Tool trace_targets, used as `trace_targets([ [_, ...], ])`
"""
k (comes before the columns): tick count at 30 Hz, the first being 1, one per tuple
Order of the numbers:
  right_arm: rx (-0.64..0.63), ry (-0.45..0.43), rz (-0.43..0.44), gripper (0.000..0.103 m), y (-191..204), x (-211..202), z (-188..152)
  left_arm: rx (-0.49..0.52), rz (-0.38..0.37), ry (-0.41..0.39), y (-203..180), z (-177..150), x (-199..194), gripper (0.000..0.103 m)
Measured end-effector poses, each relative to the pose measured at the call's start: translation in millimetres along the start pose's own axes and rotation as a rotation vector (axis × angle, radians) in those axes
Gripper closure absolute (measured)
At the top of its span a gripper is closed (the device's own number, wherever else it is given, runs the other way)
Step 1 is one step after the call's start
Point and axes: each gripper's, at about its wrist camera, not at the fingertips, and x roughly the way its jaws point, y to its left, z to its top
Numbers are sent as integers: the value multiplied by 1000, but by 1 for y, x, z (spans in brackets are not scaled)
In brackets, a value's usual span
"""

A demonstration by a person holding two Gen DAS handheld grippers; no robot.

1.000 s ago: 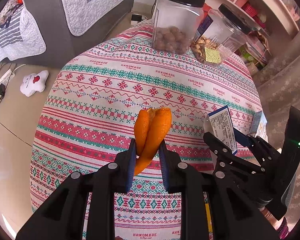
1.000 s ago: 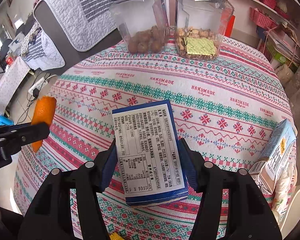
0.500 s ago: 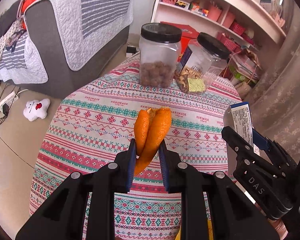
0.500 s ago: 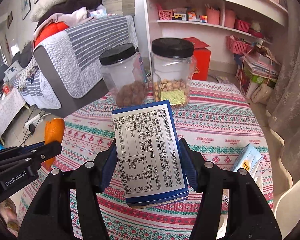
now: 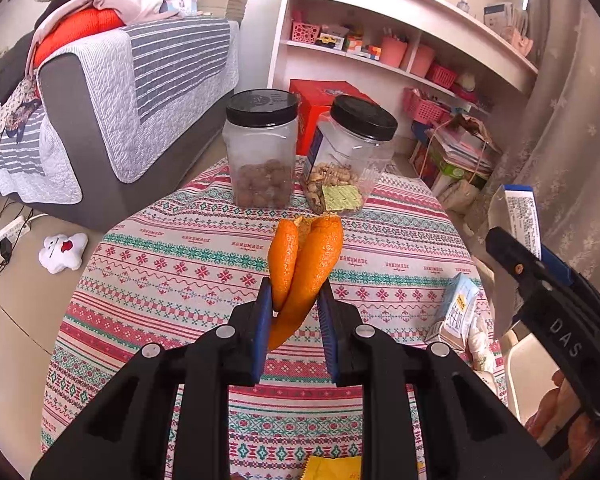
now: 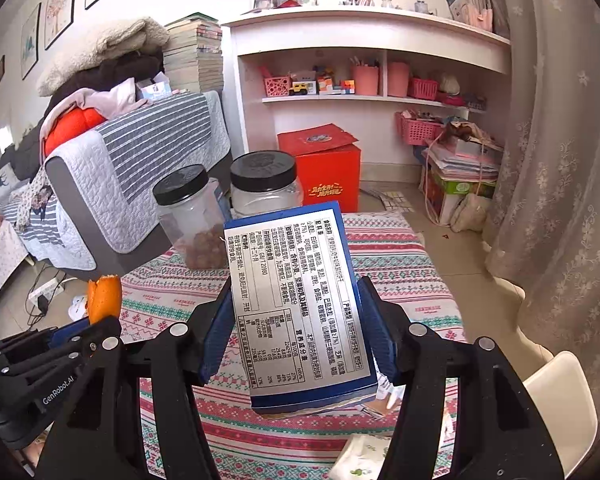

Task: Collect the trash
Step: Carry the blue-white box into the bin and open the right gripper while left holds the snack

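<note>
L gripper (image 5: pixel 294 304): clamped on peel (image 5: pixel 306 264). R gripper (image 6: pixel 296 320): clamped on box (image 6: pixel 300 304). Far on table (image 5: pixel 160 248): 2 jars (image 5: pixel 262 152).

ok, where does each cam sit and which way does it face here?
Left wrist: on the left gripper, looking along its fingers over the table toward the shelves; shut on orange peel; the right gripper shows at the right edge.
Right wrist: on the right gripper, facing the same way; clamps a blue box; the left gripper shows lower left.
Shared: both jars, the red carton, sofa, peel, box.
</note>
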Motion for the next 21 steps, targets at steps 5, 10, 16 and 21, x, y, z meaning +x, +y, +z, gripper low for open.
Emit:
trace_targets([
  [5, 25, -48, -59, 47, -29, -23, 4, 25, -23, -25, -23, -2, -7, 80],
  [10, 68, -84, -120, 46, -65, -46, 8, 109, -41, -69, -58, -3, -19, 80],
  [16, 126, -96, -208, 46, -112, -67, 6, 140, -88, -62, -91, -9, -21, 80],
  [21, 176, -84, -294, 46, -154, -81, -2, 176, -127, -48, -121, -17, -20, 80],
])
